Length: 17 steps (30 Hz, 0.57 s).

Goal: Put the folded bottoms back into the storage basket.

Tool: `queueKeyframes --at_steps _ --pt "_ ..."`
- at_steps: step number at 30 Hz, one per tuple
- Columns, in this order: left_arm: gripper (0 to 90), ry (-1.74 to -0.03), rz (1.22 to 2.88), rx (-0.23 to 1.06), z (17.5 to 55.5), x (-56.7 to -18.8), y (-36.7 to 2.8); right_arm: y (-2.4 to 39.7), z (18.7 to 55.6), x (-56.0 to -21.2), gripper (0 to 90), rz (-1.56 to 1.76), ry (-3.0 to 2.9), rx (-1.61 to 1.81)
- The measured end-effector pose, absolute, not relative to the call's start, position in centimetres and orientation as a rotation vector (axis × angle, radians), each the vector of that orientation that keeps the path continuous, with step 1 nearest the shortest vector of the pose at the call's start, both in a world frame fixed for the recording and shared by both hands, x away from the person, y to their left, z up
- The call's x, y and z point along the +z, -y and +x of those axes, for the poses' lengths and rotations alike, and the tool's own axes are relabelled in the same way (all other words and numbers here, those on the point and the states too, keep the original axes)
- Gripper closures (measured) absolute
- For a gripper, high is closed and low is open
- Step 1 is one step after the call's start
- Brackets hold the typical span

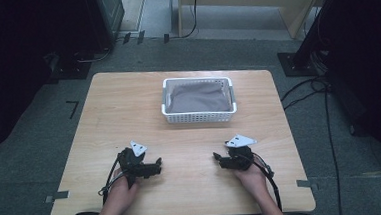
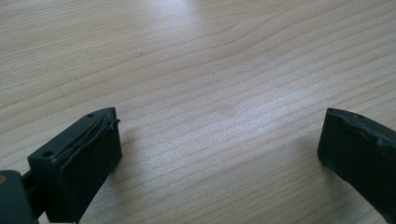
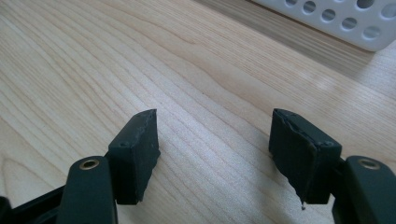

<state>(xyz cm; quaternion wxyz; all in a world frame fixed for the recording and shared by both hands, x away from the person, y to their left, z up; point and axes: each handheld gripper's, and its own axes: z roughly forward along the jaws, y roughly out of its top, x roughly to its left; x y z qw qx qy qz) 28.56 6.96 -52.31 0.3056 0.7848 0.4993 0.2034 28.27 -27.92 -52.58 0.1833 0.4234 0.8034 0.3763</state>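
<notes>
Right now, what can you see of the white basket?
The basket is a white rectangular bin, plastic by the look, its walls pierced with rows of round holes, as the right gripper view shows along one wall. It stands upright on the wooden table, past the middle toward the far edge. A grey-purple cloth fills its inside. It sits beyond both grippers, and neither touches it.

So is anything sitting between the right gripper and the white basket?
Nothing visible. Bare table lies between the right gripper and the white basket; its jaws stand open and empty.
</notes>
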Motion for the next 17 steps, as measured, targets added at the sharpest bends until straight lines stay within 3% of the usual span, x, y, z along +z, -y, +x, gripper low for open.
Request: queueKeyframes --at_steps 17 --pt "0.0 -1.321 2.077 0.538 28.56 -52.31 -6.96 27.73 28.17 -52.62 26.2 1.184 -2.284 1.056"
